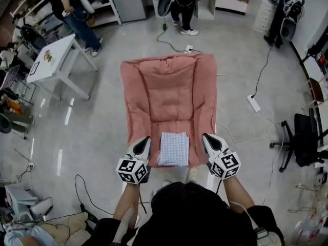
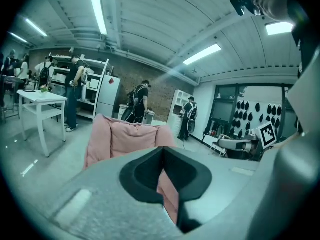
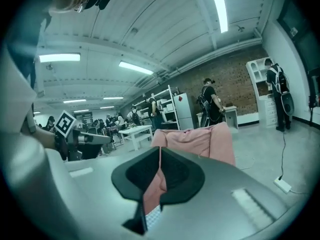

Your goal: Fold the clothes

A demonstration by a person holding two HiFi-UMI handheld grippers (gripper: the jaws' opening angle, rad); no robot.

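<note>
Folded checked cloth (image 1: 173, 148) lies flat at the near edge of the pink cushion (image 1: 169, 86). Left gripper (image 1: 144, 142) and right gripper (image 1: 209, 140) flank it, jaws pressed together on nothing, black-and-white square markers on their cubes.

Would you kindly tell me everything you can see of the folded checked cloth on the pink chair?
The cloth looks like a light fabric with a fine blue-and-white check, folded into a neat, flat, roughly square stack. It lies on the front of the seat of the padded pink chair, its edges roughly in line with the chair's. Only the chair appears to touch it: the left gripper and the right gripper, both shut and empty, flank it with a gap on each side.
</note>
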